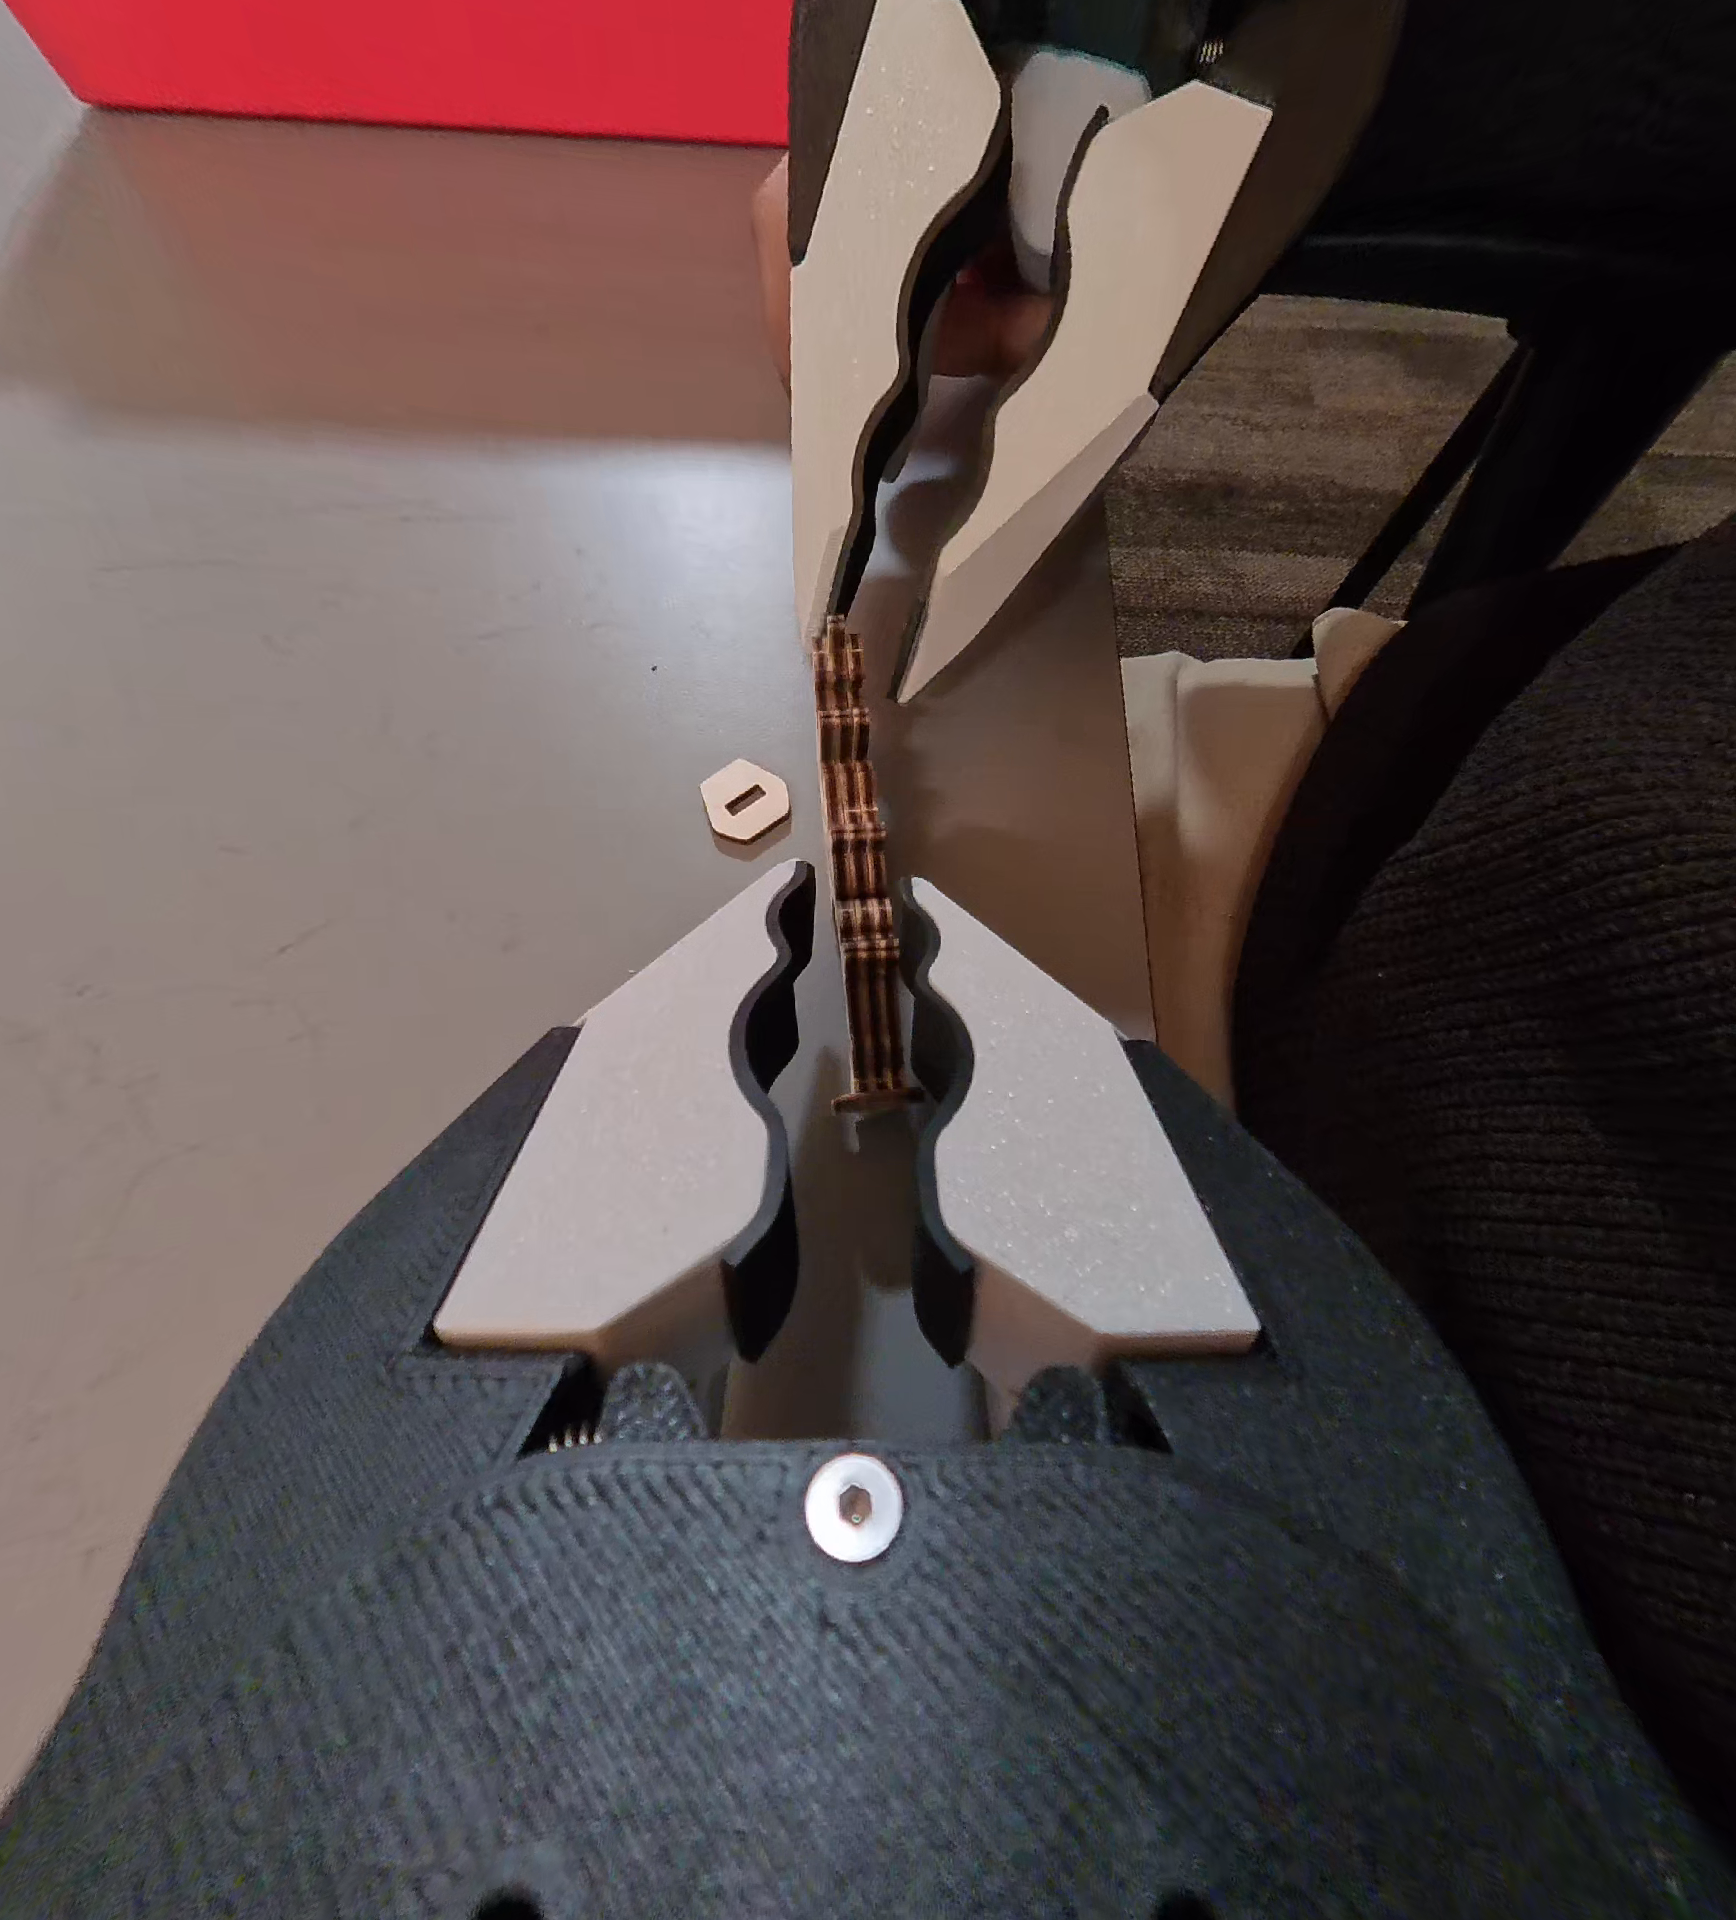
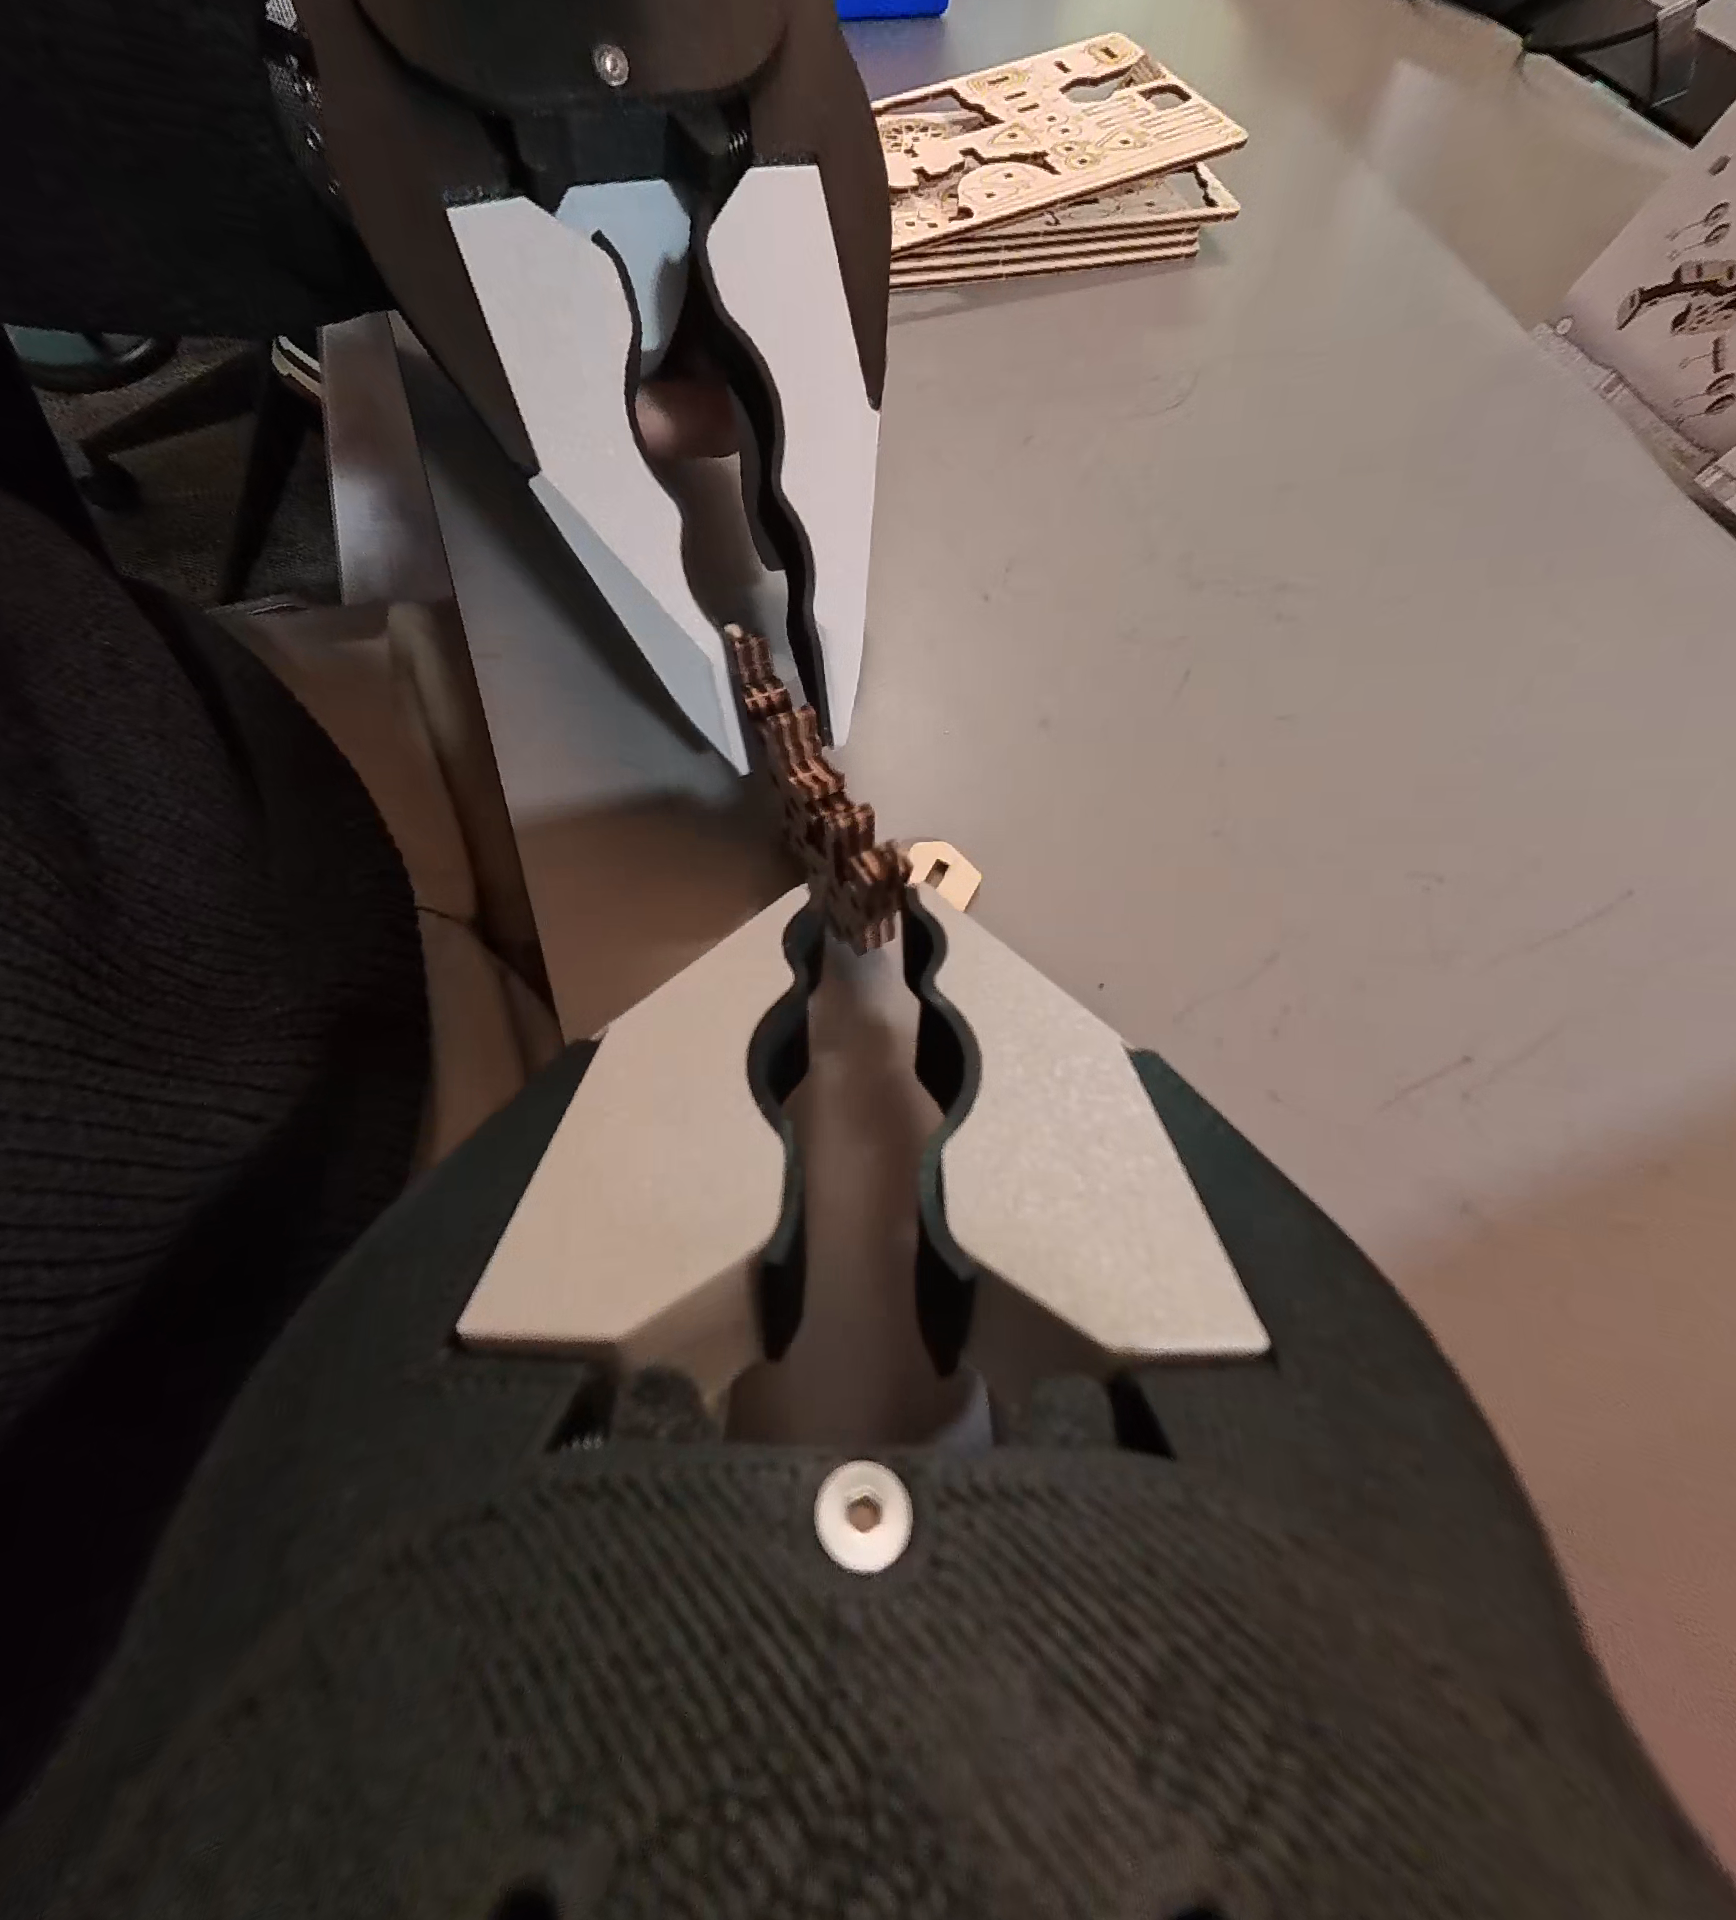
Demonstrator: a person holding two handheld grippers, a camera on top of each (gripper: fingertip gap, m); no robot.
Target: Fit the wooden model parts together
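Observation:
A long stack of dark-edged toothed wooden parts (image 1: 856,821) is held in the air between my two grippers, which face each other tip to tip. My left gripper (image 1: 859,878) is shut on its near end, with a small cross piece deep between the fingers. My right gripper (image 2: 856,914) is shut on the other end. The stack also shows in the right wrist view (image 2: 810,790). The right gripper (image 1: 866,655) comes in from the top of the left wrist view, and the left gripper (image 2: 786,738) from the top of the right wrist view. A small flat slotted wooden part (image 1: 744,808) lies on the grey table (image 1: 324,623) beside the stack.
A pile of laser-cut wooden sheets (image 2: 1051,177) lies at the far side of the table. A printed instruction sheet (image 2: 1716,312) lies at the right. A red box (image 1: 407,62) stands at the back. A person's dark knit clothing (image 1: 1570,1039) is close beyond the table edge (image 1: 1124,727). My hands' fingertips stand some 4 cm from each other.

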